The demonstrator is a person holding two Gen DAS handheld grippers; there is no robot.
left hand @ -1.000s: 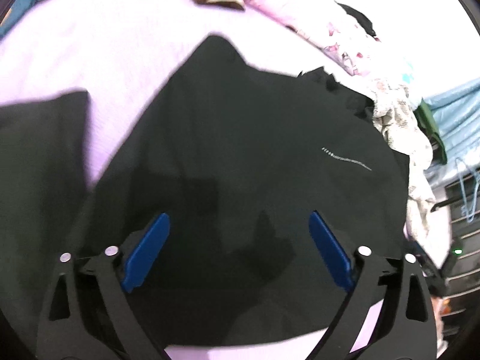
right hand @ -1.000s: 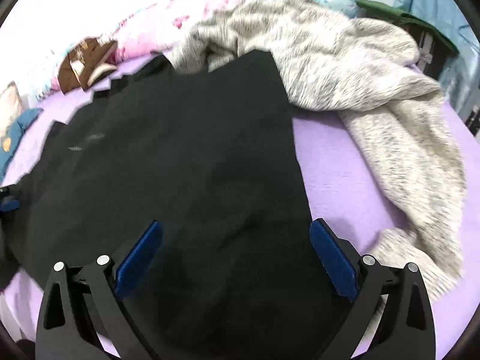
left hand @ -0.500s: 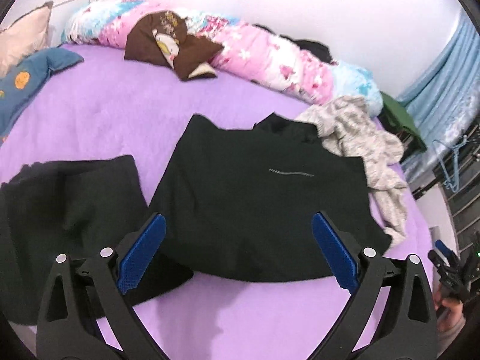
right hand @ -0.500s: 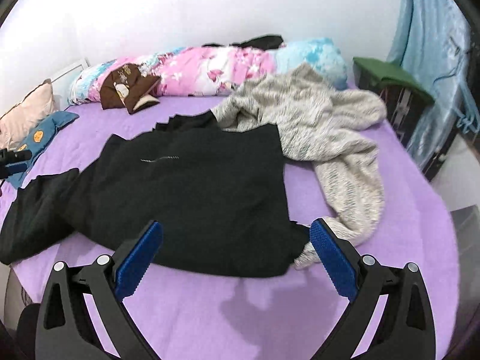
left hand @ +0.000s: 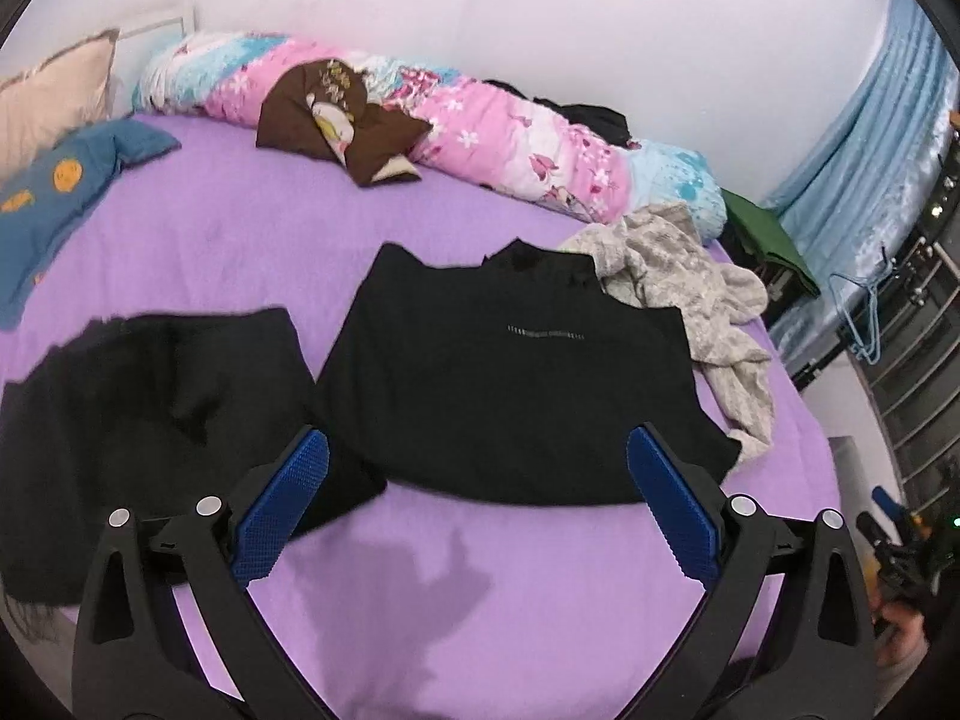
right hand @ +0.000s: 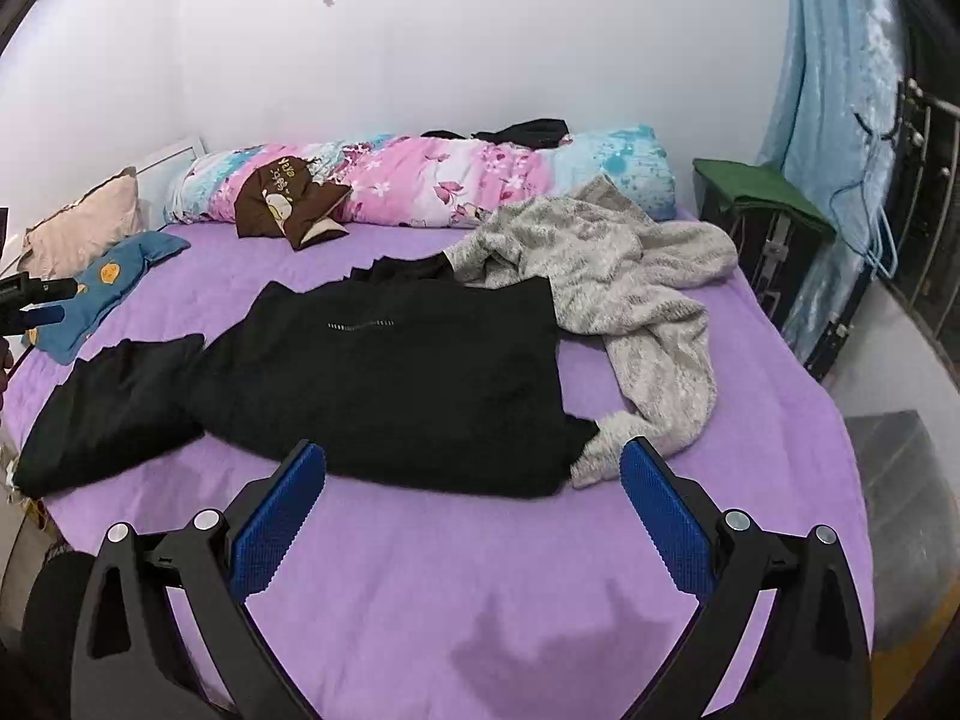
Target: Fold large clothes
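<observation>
A: How do the fingers stand at this moment?

B: The left gripper (left hand: 477,507) has its two blue pads wide apart and holds nothing. The right gripper (right hand: 474,513) is the same, spread and empty. Both hang above bare purple sheet (right hand: 480,570), at the near edge of the bed.

A: And a second ago?

B: Then both were low over the black cloth, which filled almost the whole view between the pads. Half a second ago they had already lifted and pulled back. Now they are a little further back still, and more of the sheet shows under them. The spread of the pads has not changed.

A: Where is the garment for the task?

B: The black top (left hand: 516,384) lies flat in the middle of the bed, with its sides folded in and a small pale line of print across the chest. Its lower hem is just beyond the pads of both grippers. It has not moved in the last half second.

A: What is around it?

B: A second black garment (left hand: 144,414) lies at its left, touching it. A grey fuzzy sweater (right hand: 618,300) lies crumpled at its right, and the black top overlaps its edge. A pink flowered quilt (left hand: 510,144) is rolled along the wall, with a brown garment (left hand: 336,114) on it.
</observation>
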